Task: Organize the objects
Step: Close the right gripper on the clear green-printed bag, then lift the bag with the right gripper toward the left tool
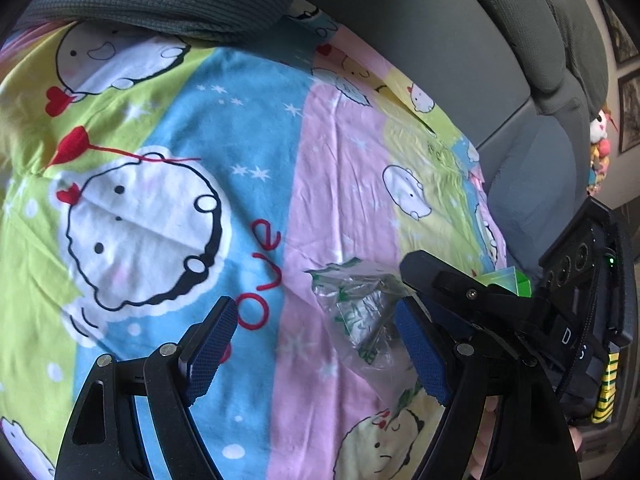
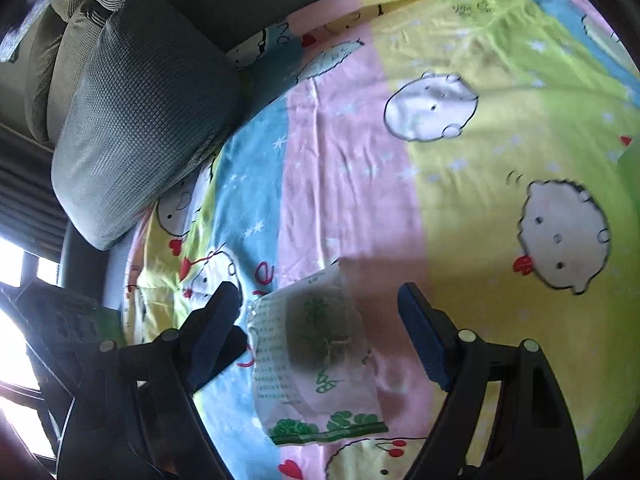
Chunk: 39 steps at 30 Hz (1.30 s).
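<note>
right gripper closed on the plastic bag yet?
No: in the right wrist view the right gripper is open, its fingers spread to either side of the plastic bag lying on the sheet.

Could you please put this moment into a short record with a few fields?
surface: striped cartoon-print cotton bedsheet
item: crumpled clear plastic wrapper with green print, lying on the sheet
left tongs: open, wrapper just inside the right finger
right tongs: open, wrapper lying between the fingers, not gripped
also present: grey textured fabric cushion at the sheet's edge; small green box behind the right tongs
</note>
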### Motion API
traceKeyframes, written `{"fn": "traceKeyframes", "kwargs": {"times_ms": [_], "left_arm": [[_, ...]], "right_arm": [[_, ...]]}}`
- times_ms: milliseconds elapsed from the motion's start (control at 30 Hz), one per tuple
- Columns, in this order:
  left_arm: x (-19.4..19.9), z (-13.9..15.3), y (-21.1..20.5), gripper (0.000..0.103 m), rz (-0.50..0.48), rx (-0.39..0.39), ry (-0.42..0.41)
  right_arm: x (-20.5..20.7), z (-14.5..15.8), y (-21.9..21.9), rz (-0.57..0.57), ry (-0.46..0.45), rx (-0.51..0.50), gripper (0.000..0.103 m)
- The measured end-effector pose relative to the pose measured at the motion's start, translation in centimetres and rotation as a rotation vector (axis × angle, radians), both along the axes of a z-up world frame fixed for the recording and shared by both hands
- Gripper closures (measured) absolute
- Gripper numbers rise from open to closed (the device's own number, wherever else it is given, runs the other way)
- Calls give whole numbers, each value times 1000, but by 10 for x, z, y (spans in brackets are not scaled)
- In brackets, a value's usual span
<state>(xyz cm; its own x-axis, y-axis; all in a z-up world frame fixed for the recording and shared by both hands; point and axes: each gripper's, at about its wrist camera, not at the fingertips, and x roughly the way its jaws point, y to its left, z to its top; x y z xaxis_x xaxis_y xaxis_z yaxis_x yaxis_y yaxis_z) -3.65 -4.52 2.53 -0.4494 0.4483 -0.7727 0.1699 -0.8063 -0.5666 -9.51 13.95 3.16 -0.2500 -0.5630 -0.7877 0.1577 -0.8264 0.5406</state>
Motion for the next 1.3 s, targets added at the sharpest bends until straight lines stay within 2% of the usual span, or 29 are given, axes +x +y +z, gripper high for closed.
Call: {"fn": "traceKeyframes", "kwargs": {"times_ms": [267, 833, 1033, 1300], "left_arm": [[-2, -2, 4, 21, -16, 10, -6], [4, 10, 6, 21, -33, 17, 42], [4, 15, 7, 21, -37, 59, 76], [3, 12, 22, 21, -90, 57, 57]], "right_arm": [[-2, -7, 0, -1, -26, -4, 28], [1, 6, 4, 3, 24, -1, 29], [2, 12, 11, -10, 34, -5, 29], [3, 12, 15, -15, 24, -11, 28]]}}
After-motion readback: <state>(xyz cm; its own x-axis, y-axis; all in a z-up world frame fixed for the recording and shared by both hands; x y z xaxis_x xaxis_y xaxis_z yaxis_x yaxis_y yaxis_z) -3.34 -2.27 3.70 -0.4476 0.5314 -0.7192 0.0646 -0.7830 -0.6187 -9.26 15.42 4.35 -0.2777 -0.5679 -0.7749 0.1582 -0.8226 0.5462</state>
